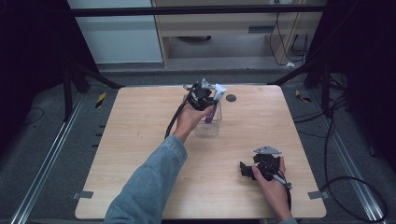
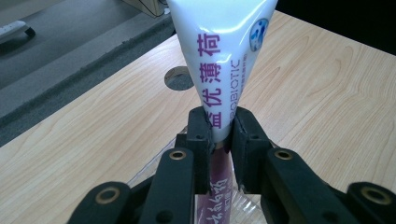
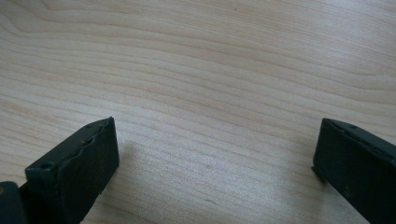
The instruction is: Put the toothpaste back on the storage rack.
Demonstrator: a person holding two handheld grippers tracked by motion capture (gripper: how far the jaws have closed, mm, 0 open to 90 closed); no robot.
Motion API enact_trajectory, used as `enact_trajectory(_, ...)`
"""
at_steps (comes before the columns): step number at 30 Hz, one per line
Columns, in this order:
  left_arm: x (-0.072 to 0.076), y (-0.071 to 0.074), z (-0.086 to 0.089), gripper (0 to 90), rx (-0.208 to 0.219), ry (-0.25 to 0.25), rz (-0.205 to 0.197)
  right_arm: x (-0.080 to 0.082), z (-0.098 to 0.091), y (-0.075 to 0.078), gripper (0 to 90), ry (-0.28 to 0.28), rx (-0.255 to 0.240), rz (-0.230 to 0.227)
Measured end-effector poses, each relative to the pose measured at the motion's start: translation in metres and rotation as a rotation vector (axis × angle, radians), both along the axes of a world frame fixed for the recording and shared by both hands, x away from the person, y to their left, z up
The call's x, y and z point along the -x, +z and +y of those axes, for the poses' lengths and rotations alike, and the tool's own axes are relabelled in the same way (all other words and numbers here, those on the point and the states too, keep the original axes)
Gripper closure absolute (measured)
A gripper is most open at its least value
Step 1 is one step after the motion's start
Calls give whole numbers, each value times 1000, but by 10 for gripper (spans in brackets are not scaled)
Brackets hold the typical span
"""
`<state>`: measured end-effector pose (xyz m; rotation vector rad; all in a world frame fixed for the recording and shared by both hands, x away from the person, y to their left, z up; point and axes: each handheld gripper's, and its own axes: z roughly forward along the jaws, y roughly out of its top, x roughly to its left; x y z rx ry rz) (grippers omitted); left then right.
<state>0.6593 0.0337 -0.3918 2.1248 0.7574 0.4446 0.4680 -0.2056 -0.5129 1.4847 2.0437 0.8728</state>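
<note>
The left gripper [image 2: 219, 135] is closed on a toothpaste tube [image 2: 224, 60], with the two black jaws pressing the tube's narrow part from either side. The tube stands nearly upright: its long axis runs vertically, the wide white crimped end is above the jaws and the purple lower end points down into a clear plastic cup [image 1: 208, 126] directly below. In the high view the left gripper [image 1: 201, 95] holds the tube [image 1: 215, 102] over the cup near the middle of the counter's far edge. The coming move appears to depend on this vertical alignment: the tube's lower end sits inside the cup's rim, so travel should follow the tube's own axis. Whether the tube's lower end touches the cup's bottom cannot be determined.

The right gripper [image 1: 254, 170] rests near the counter's near right corner, well apart from the cup. Its jaws stand wide apart with nothing between them.

The counter [image 1: 140, 154] is light wood with a small round dark disc [image 1: 230, 98] near the far edge, just right of the cup. Grey floor, rails and cables surround it.
</note>
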Motion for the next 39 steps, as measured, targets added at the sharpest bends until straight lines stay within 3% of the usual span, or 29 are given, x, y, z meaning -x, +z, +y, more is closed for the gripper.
enact_trajectory(39, 1, 1, 6, 701, 6, 11, -14, 0, 0, 0, 4, 0, 0, 0)
